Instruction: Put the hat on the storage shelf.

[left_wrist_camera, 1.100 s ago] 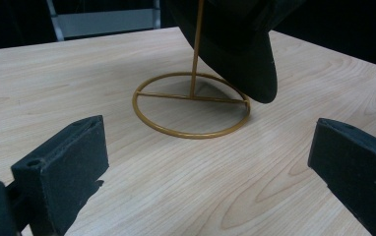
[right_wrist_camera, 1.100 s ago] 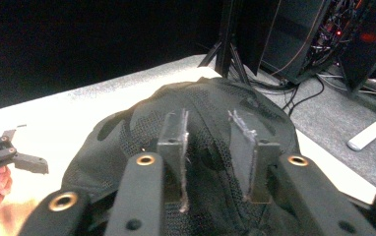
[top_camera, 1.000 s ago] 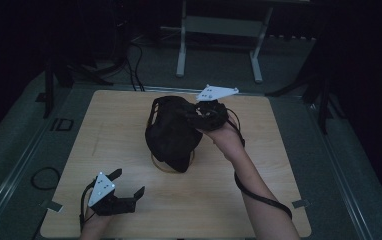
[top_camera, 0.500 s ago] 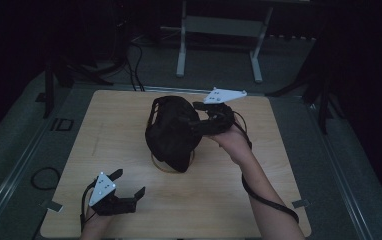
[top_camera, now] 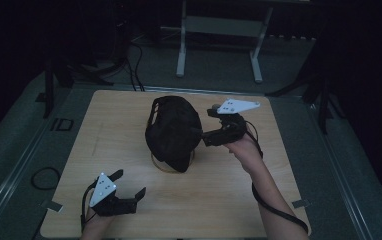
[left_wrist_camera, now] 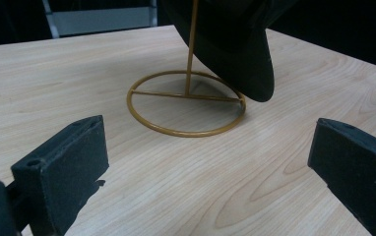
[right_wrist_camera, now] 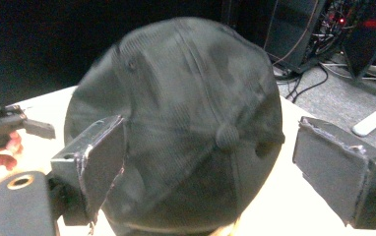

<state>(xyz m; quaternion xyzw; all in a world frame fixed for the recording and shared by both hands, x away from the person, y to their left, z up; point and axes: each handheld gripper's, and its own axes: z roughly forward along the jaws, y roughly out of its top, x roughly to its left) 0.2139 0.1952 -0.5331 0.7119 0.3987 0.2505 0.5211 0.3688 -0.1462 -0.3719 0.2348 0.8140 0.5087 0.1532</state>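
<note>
- A black baseball cap (top_camera: 173, 131) sits on a thin gold wire stand (left_wrist_camera: 186, 101) near the middle of the wooden table (top_camera: 279, 190), a little toward its far edge.
- In the left gripper view the stand shows a round ring base lying flat on the table with a crossbar and an upright rod; the cap's brim hangs down over the ring's right side.
- The right gripper (top_camera: 203, 134) is at the cap's right side, held by the person's right hand (top_camera: 244, 150); its jaws have just been opening and now stand wide.
- In the right gripper view the cap's crown, with its top button, lies between the two jaws; the right jaw is clear of the fabric, while the left jaw overlaps the cap's edge and I cannot tell whether it touches.
- The left gripper (top_camera: 129, 187) rests low near the table's near left corner, well apart from the cap, with its jaws wide and nothing between them.
- A cable trails from the right gripper along the person's forearm.
</note>
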